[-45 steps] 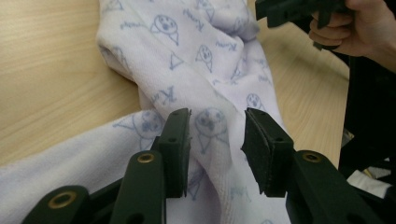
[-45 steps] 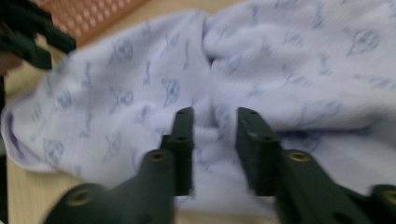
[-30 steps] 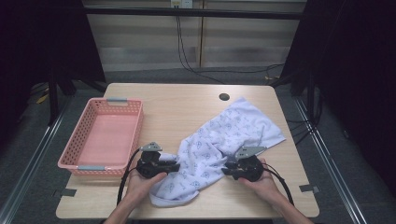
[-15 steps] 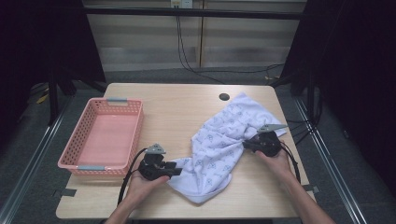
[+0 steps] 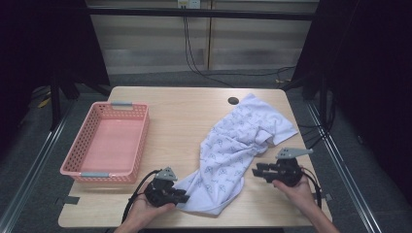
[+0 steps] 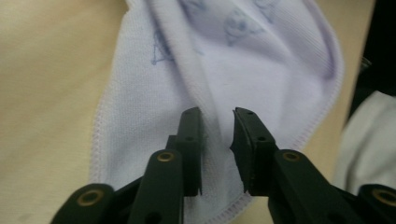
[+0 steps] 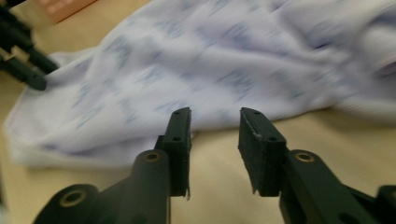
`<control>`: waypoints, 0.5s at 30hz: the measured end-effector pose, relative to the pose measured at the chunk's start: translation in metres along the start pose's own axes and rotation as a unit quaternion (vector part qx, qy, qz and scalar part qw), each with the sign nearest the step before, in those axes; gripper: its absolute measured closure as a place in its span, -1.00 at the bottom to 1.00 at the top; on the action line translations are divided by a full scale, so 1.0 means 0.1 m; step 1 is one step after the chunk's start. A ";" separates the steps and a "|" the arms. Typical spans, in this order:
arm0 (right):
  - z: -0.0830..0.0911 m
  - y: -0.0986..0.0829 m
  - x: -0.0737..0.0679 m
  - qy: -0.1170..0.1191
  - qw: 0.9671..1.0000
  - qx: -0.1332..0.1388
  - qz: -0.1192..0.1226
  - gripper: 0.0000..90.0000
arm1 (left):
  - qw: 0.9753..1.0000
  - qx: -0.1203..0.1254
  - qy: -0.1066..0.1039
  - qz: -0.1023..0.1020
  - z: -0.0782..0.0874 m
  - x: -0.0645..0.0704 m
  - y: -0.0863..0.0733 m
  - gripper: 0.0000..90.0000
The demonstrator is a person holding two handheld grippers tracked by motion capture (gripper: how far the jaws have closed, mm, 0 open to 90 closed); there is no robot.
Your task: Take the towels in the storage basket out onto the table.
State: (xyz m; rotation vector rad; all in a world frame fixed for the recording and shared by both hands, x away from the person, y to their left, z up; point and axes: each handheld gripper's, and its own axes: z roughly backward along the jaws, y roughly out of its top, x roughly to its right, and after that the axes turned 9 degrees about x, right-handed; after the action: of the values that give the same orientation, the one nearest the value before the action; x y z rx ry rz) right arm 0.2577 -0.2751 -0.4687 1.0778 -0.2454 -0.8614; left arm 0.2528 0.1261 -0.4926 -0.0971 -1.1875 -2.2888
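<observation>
Straightening printed cloth (image 5: 238, 150) on surface (image 5: 184, 116). Left tool (image 6: 217, 128) straddling a fold, jaws apart, not clamping; right tool (image 7: 215, 126) hovering beside, apart. Next needing closure on hem.

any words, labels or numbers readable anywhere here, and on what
None can be read.
The cloth carries a repeated bluish printed motif, small figures rather than letters, blurred in the right gripper view.
The pink basket, the table and both grippers show no markings.

Right tool (image 7: 215, 140): jaws parted, lower centre, over bare surface (image 7: 327, 140). Blurred patterned white cloth (image 7: 224, 60) across upper frame. Left tool (image 7: 23, 70) upper left.
</observation>
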 end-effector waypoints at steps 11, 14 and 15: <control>-0.42 -0.12 -0.07 0.056 0.997 -0.048 -0.009 0.38 | 0.996 0.068 0.033 0.039 0.14 -0.33 0.05 0.30; -0.46 -0.15 -0.11 0.054 0.997 -0.054 0.007 0.31 | 0.997 0.064 0.038 0.037 0.13 -0.34 0.04 0.22; -0.47 -0.16 -0.13 0.057 0.997 -0.054 0.014 0.31 | 0.997 0.060 0.039 0.034 0.12 -0.34 0.04 0.20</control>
State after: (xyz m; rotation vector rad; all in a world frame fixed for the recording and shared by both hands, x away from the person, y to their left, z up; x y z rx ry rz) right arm 0.2681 -0.2377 -0.5017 1.0156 -0.1168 -0.7772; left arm 0.2813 0.1486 -0.4922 -0.0033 -1.2580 -2.1374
